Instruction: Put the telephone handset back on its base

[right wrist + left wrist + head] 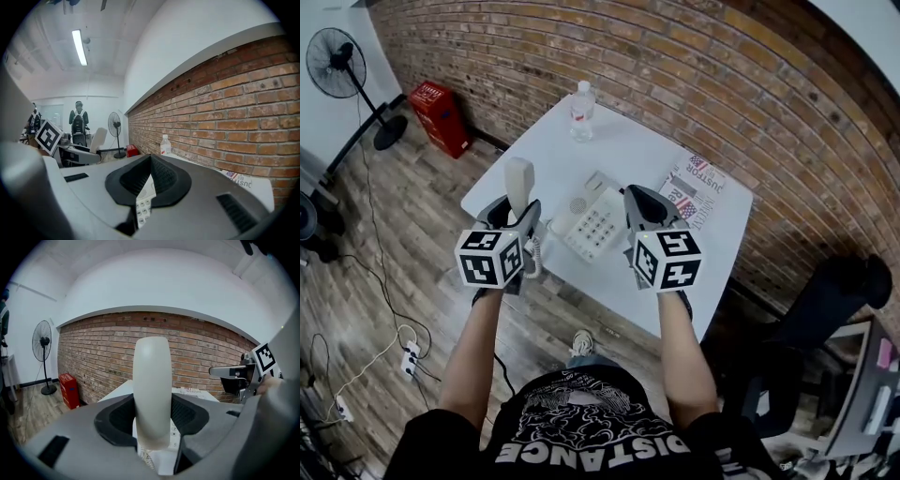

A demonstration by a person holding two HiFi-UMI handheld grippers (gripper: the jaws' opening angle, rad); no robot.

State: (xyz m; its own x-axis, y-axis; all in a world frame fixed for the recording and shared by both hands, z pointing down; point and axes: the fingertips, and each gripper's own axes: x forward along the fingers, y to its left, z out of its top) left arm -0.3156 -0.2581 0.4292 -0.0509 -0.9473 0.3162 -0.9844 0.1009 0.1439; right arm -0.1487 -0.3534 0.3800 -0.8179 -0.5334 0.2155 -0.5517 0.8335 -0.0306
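My left gripper (517, 208) is shut on the white telephone handset (518, 186), which stands upright above the table's left edge. In the left gripper view the handset (151, 390) fills the gap between both dark pads. Its coiled cord (532, 255) hangs down beside the marker cube. The white telephone base (592, 225) with its keypad lies on the white table (647, 150) between the two grippers, its cradle empty. My right gripper (642, 202) hovers just right of the base, shut, with nothing held. In the right gripper view (149, 161) the base's keys (145, 199) show below the closed jaws.
A water bottle (582, 111) stands at the table's far corner and a magazine (694, 190) lies at the right by the brick wall. A red box (441, 117) and a fan (342, 70) stand on the floor to the left, a black chair (834, 300) to the right.
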